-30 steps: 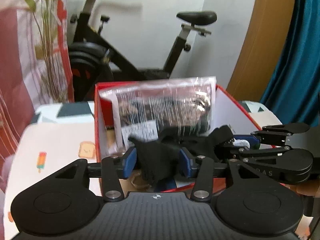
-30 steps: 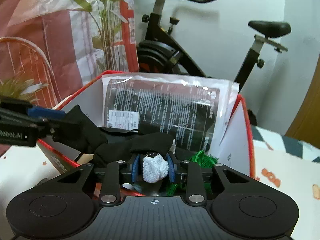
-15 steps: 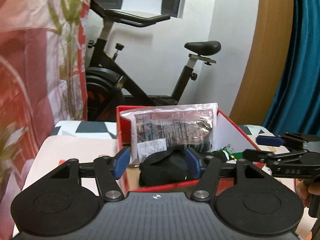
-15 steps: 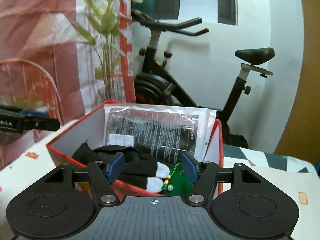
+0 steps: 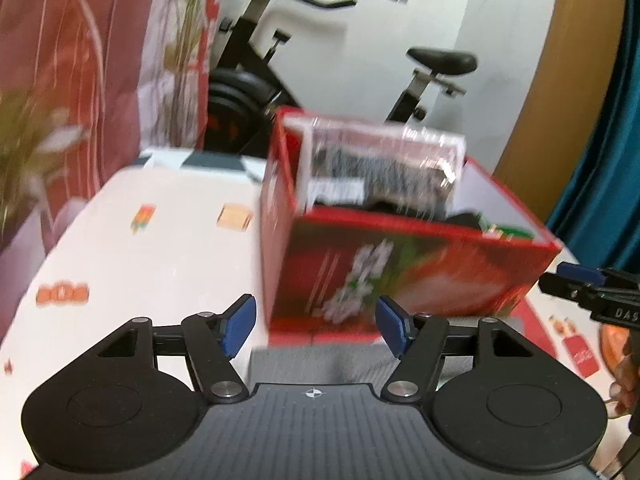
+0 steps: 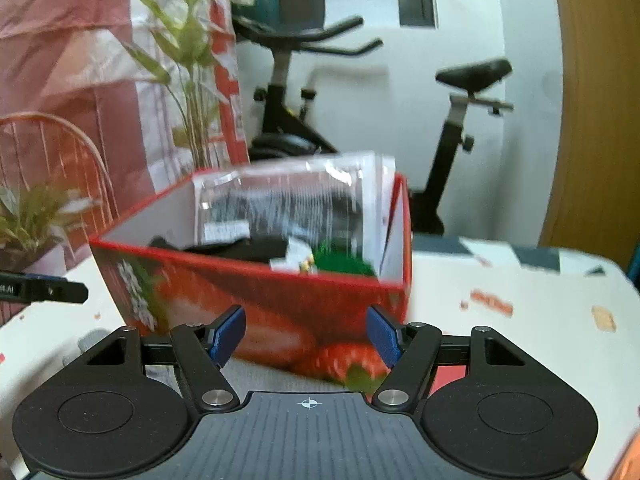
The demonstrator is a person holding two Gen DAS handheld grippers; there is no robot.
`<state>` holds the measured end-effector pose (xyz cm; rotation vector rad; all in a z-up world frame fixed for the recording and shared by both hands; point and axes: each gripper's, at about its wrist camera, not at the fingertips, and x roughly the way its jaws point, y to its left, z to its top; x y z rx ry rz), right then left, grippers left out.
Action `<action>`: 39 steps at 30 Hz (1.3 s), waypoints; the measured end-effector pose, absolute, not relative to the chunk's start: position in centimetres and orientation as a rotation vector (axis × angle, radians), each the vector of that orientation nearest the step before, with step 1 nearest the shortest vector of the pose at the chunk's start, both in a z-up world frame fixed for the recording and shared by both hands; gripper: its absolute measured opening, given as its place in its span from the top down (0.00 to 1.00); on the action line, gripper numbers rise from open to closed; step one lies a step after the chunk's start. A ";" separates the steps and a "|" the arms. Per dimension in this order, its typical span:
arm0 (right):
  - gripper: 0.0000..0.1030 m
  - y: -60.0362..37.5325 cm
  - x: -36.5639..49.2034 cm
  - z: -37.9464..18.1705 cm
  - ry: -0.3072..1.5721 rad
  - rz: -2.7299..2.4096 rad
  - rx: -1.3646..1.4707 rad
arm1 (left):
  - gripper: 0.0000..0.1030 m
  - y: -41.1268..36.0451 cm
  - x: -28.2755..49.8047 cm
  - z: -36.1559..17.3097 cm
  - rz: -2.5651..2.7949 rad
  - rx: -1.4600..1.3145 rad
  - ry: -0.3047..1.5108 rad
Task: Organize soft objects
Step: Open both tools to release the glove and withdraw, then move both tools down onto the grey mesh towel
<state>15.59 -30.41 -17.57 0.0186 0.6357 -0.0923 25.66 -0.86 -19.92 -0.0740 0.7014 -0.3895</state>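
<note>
my left gripper [image 5: 313, 326] has just been opening its jaws; they are wide with nothing in them. my right gripper [image 6: 306, 334] is wide and empty too. the black sock [image 6: 256, 249] lies in the red box [image 5: 400, 276] at 12 o'clock. that part looks done. i see no more soft things outside.

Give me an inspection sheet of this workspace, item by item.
Surface: white patterned tablecloth, small printed motifs.
Job's things: red strawberry-print cardboard box holding a clear plastic packet, black fabric and a green fuzzy item.
Clutter: nothing seen.
Grippers: left gripper and right gripper open, empty, short of the box.
Cables: nothing seen.
Surroundings: black exercise bike, potted plant, teal curtain.
</note>
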 end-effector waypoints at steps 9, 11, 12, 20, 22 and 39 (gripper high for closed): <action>0.38 -31.2 15.4 -22.3 0.712 -0.112 0.100 | 0.21 -0.3 25.0 -23.4 -0.375 -0.112 0.756; 0.38 -31.3 15.7 -23.0 0.725 -0.122 0.118 | 0.21 -0.3 25.1 -23.8 -0.369 -0.116 0.759; 0.38 -31.4 15.8 -23.4 0.731 -0.126 0.132 | 0.21 -0.3 25.2 -24.0 -0.367 -0.118 0.762; 0.40 -31.9 16.3 -25.6 0.770 -0.144 0.217 | 0.21 -1.2 24.9 -25.2 -0.391 -0.109 0.777; 0.41 -31.9 16.2 -25.9 0.766 -0.146 0.224 | 0.21 -1.3 24.9 -25.5 -0.394 -0.110 0.781; 0.68 -30.2 15.3 -25.9 0.723 -0.111 0.139 | 0.51 -1.7 24.6 -25.8 -0.411 -0.096 0.784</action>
